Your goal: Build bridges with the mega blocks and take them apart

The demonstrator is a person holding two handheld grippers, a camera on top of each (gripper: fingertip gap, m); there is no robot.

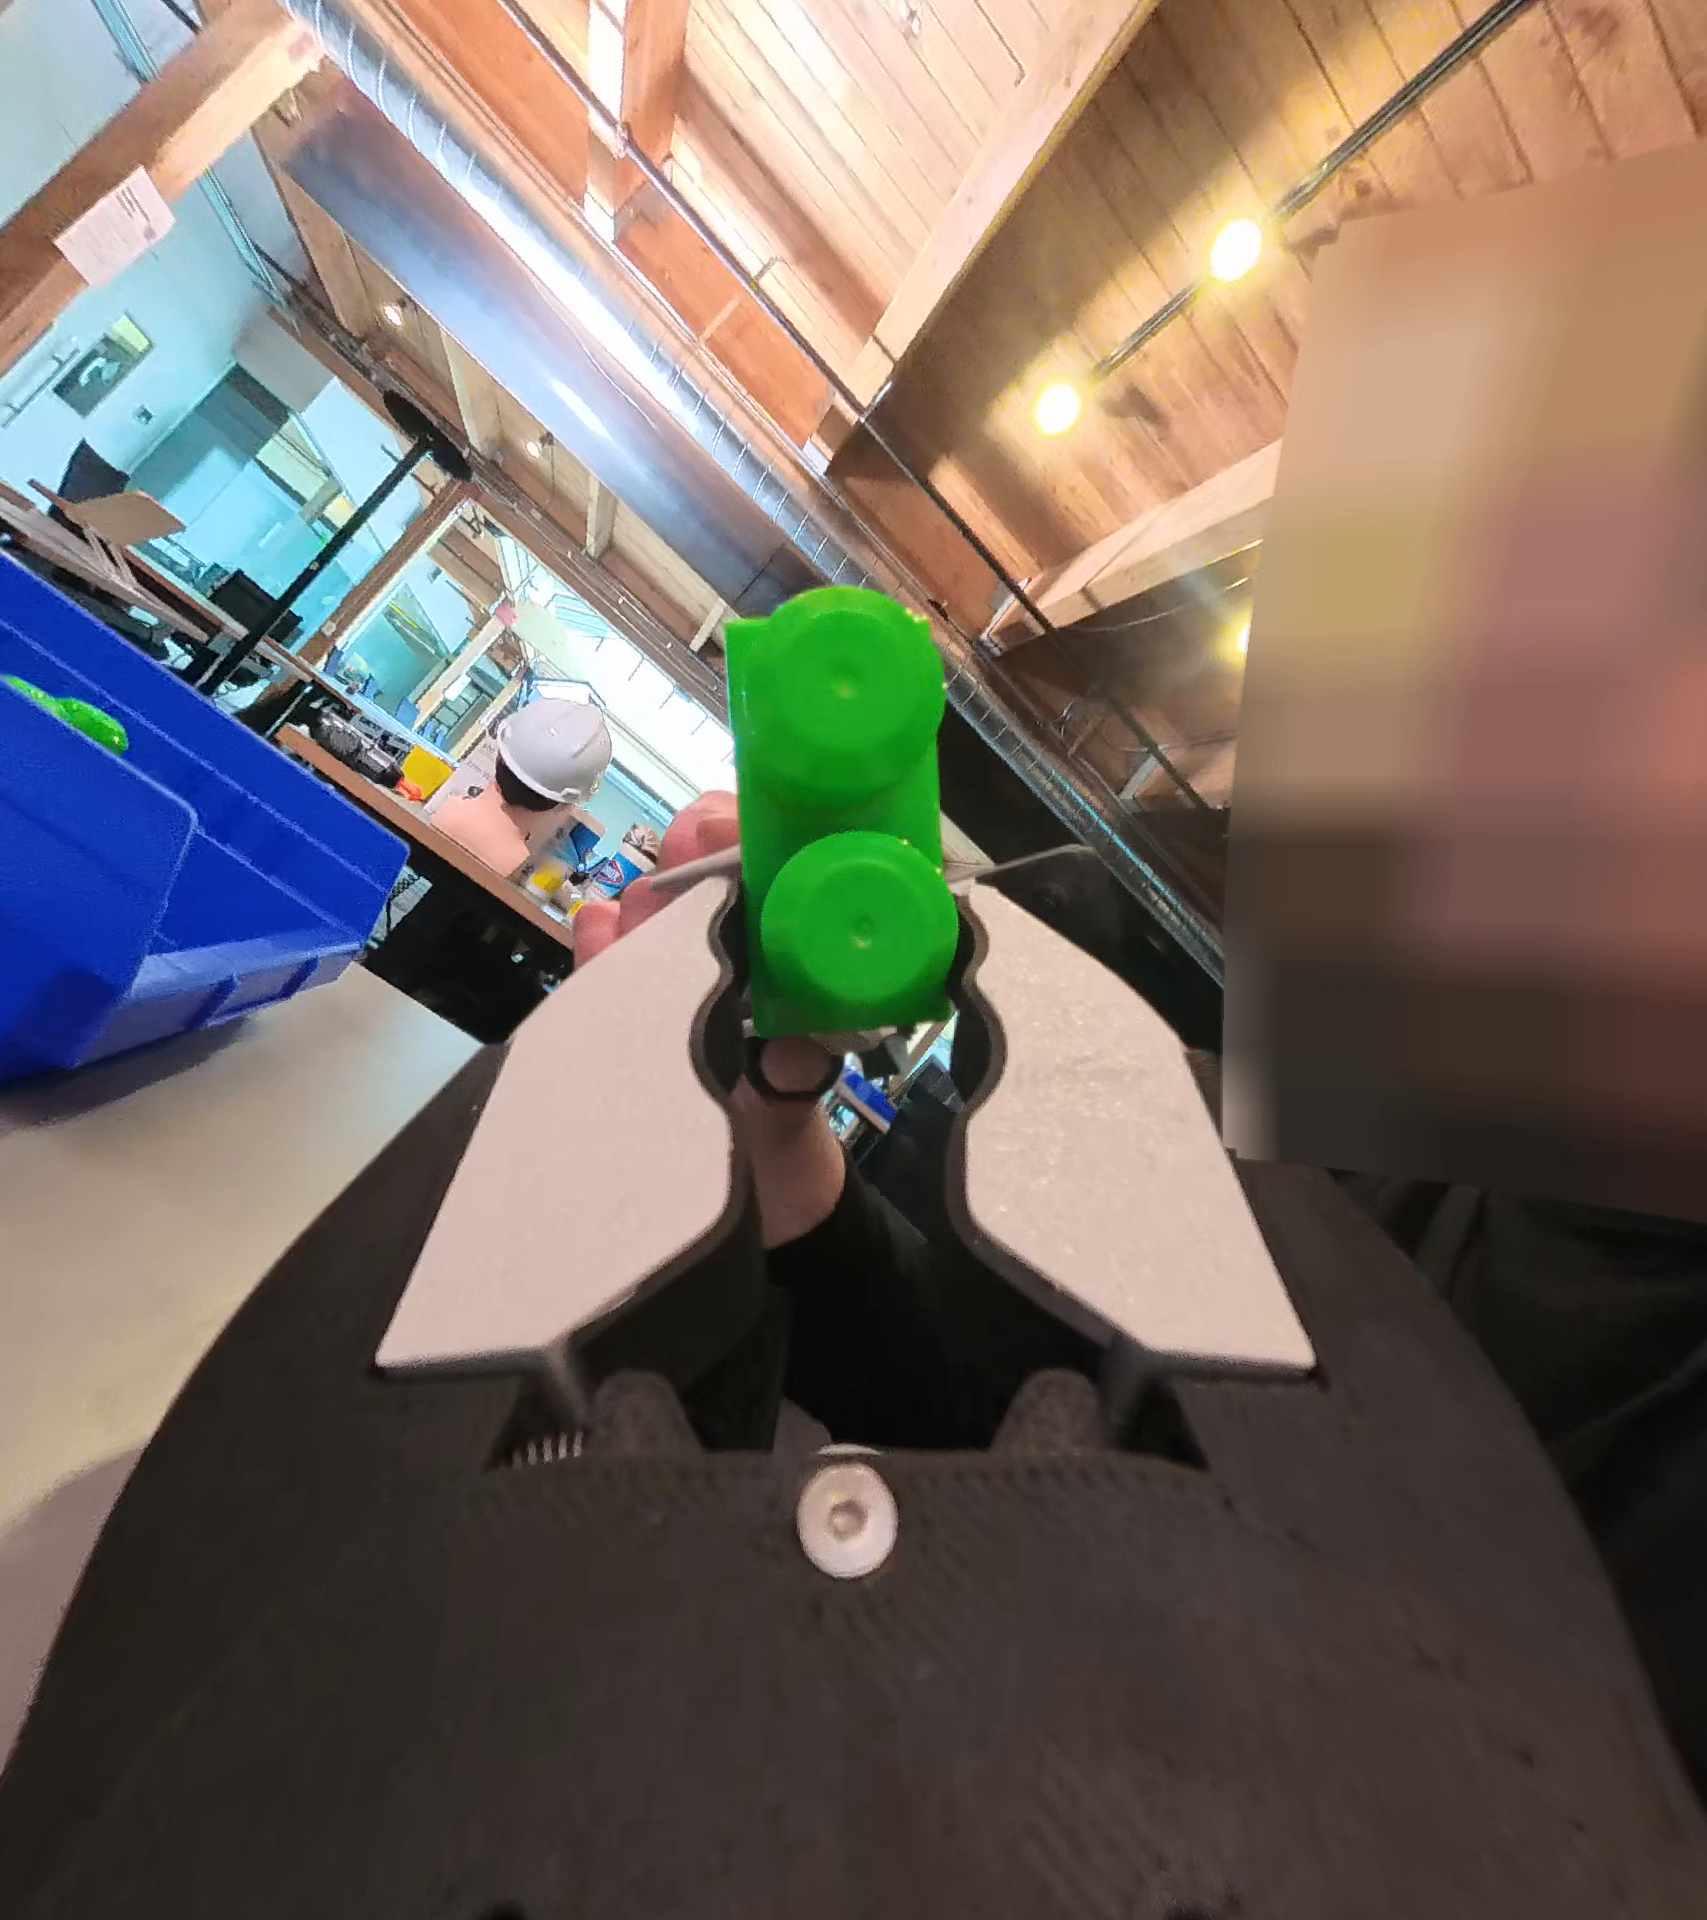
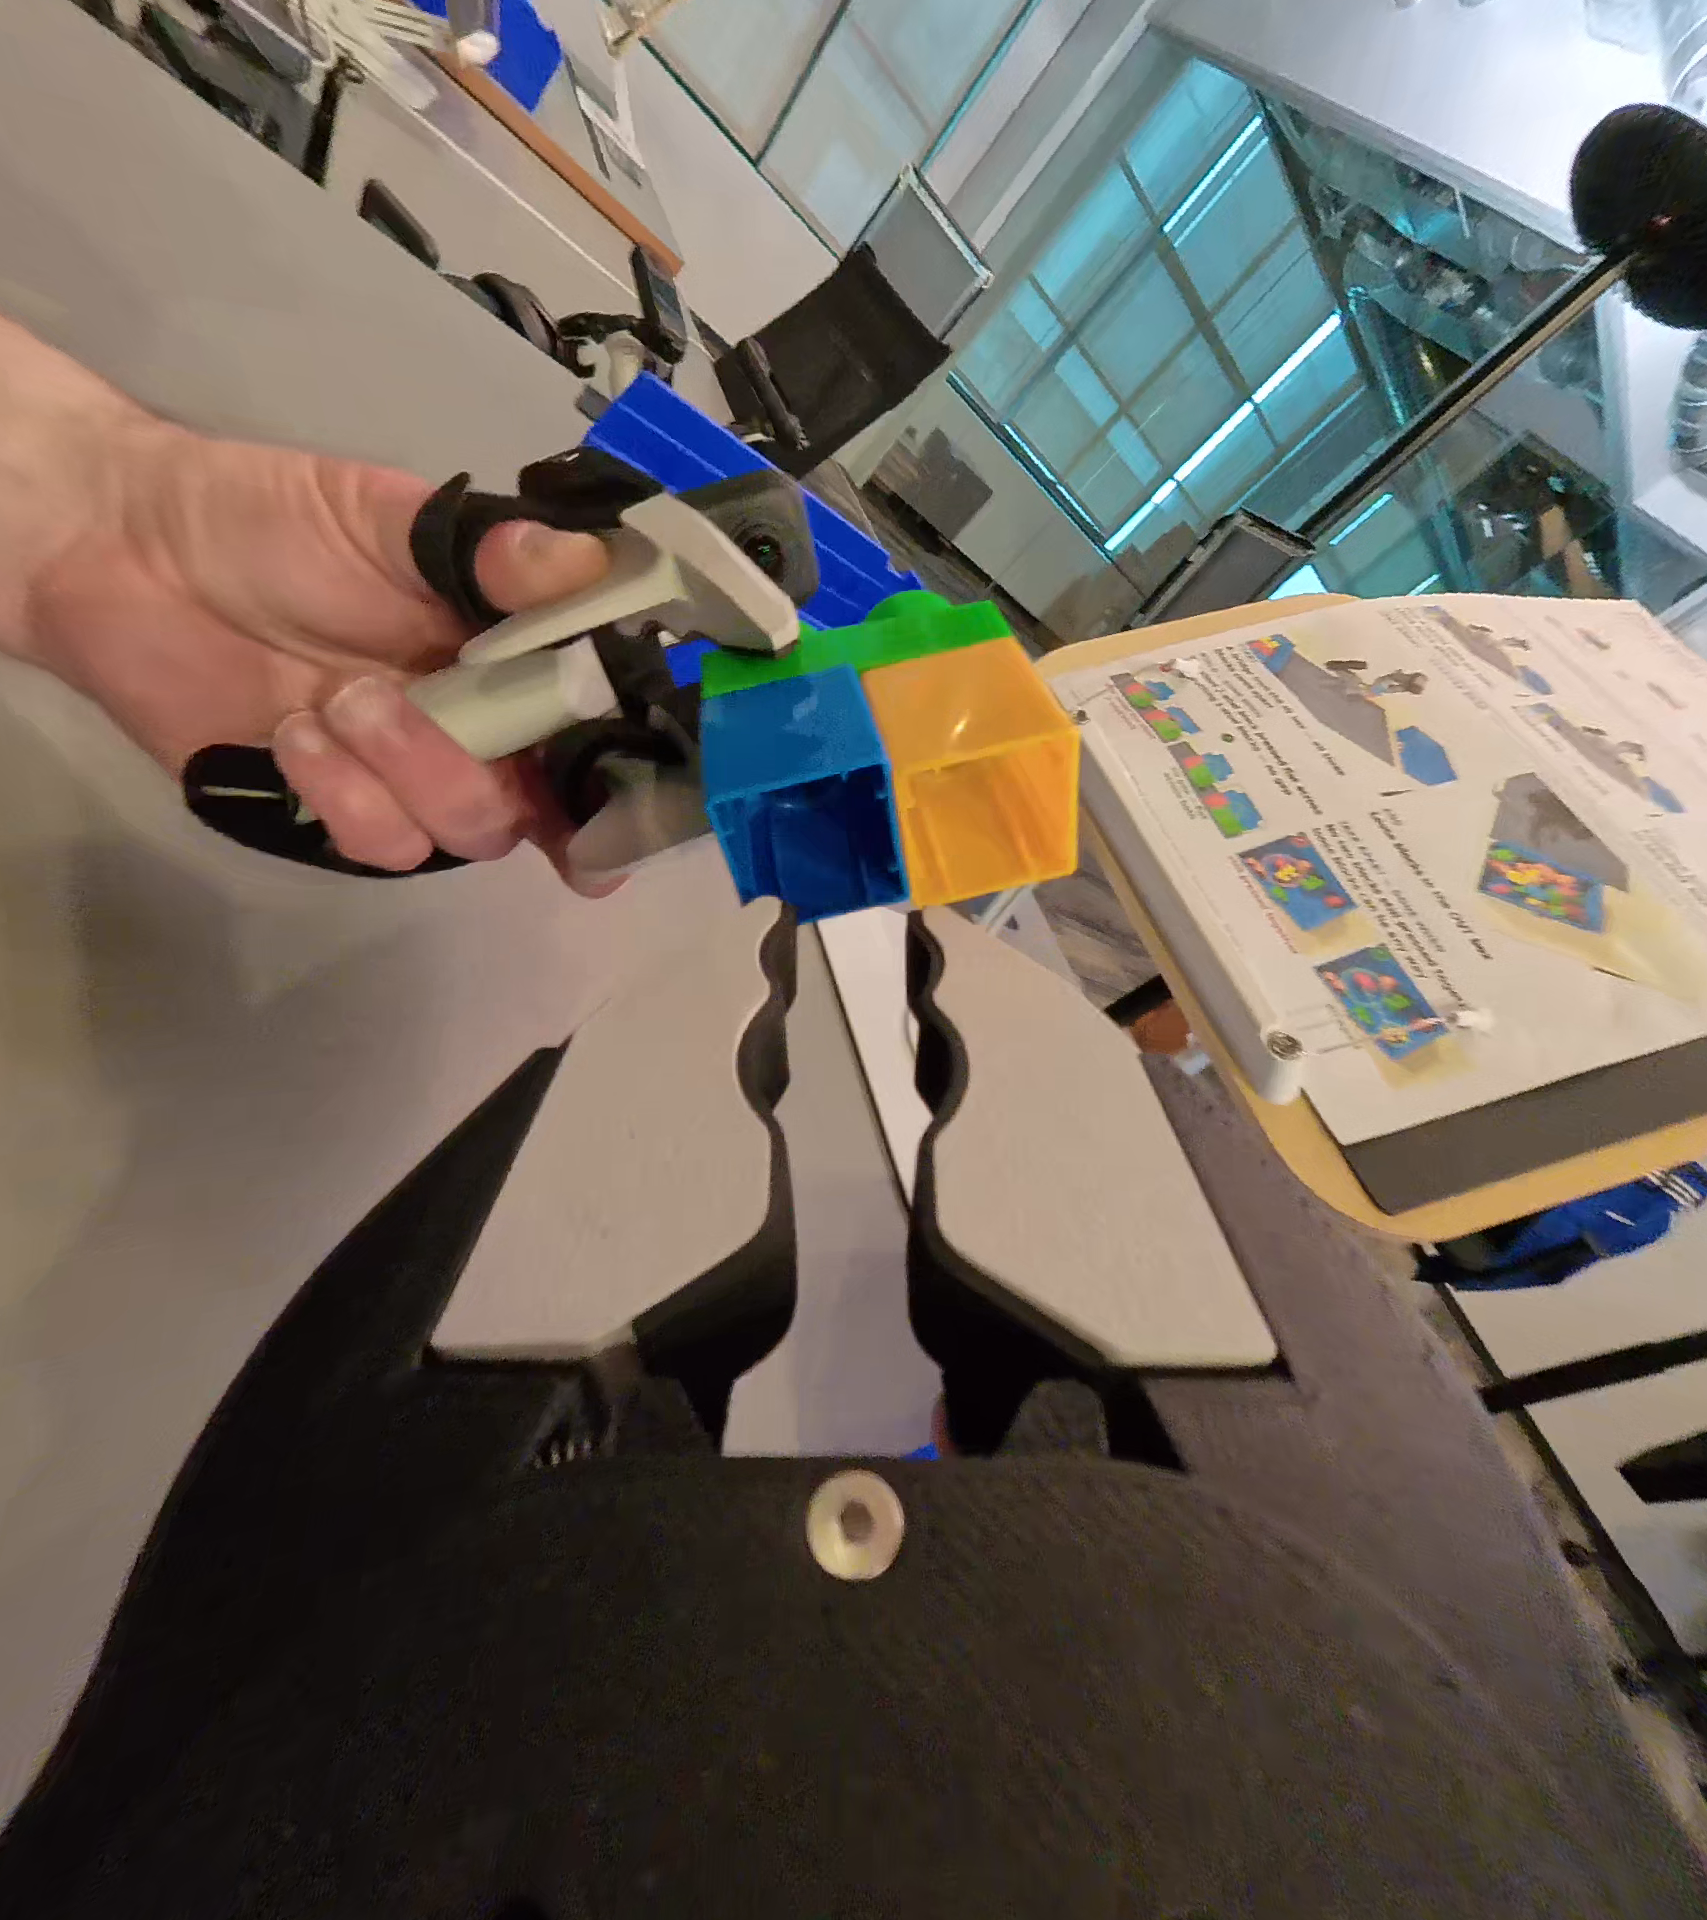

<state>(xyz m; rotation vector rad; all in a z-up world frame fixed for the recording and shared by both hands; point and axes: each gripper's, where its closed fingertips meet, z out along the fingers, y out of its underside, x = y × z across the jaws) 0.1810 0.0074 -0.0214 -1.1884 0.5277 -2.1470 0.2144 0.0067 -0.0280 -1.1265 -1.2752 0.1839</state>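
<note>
In the left wrist view my left gripper point(image 1: 849, 935) is shut on a green two-stud block point(image 1: 844, 821), with both pads pressing its sides at the lower stud. The right wrist view shows this green block point(image 2: 880, 634) capping a blue block point(image 2: 797, 790) and an orange block point(image 2: 984, 779) that stand side by side, their hollow undersides facing the camera. A hand point(image 2: 257, 644) holds the left gripper, and one of its fingers point(image 2: 714, 592) lies on the green block. My right gripper point(image 2: 849, 930) is open with nothing between its pads, its tips just below the blue block's rim.
A blue bin point(image 1: 101, 831) holding green pieces stands on the grey table point(image 1: 101, 1195) to the left. A board with a picture instruction sheet point(image 2: 1451, 831) juts in at the right. A person in a white hard hat point(image 1: 553, 748) sits far behind. Spacing between my two grippers at the tips: around 4 centimetres.
</note>
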